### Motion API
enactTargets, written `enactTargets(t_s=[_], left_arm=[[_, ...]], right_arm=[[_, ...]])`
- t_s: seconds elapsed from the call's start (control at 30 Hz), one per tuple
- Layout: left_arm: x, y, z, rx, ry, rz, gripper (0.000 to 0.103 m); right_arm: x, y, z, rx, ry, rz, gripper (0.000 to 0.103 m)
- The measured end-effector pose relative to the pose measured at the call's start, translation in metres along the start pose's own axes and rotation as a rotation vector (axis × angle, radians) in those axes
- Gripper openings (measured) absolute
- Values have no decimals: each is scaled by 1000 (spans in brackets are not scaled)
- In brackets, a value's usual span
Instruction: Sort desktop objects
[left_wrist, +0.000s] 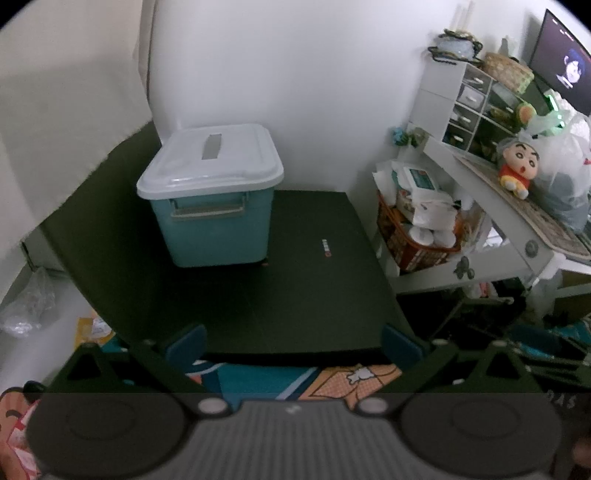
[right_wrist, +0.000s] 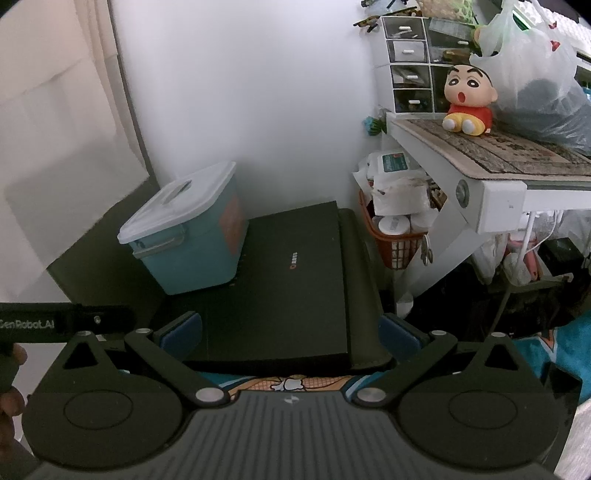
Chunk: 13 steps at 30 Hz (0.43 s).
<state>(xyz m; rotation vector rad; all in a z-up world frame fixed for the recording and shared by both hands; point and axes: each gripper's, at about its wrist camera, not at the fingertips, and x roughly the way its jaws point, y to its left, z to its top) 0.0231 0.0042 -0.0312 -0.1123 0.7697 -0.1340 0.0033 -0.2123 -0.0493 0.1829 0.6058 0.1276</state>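
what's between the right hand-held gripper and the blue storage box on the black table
Nothing visible. The right hand-held gripper hangs open at the table's near edge, and only bare black table lies between it and the storage box, which sits closed under its white lid at the far left by the wall.

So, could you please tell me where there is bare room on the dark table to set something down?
The dark table is bare in front and to the right of the blue storage box, up to its near edge. Crowded: the orange basket and white desk beyond its right edge.
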Motion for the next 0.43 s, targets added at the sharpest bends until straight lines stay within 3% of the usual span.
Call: enactTargets(t_s=[0.43], left_arm=[[2, -3, -1, 0, 6, 8, 102]], right_arm=[[1, -1, 1, 4, 2, 7, 103]])
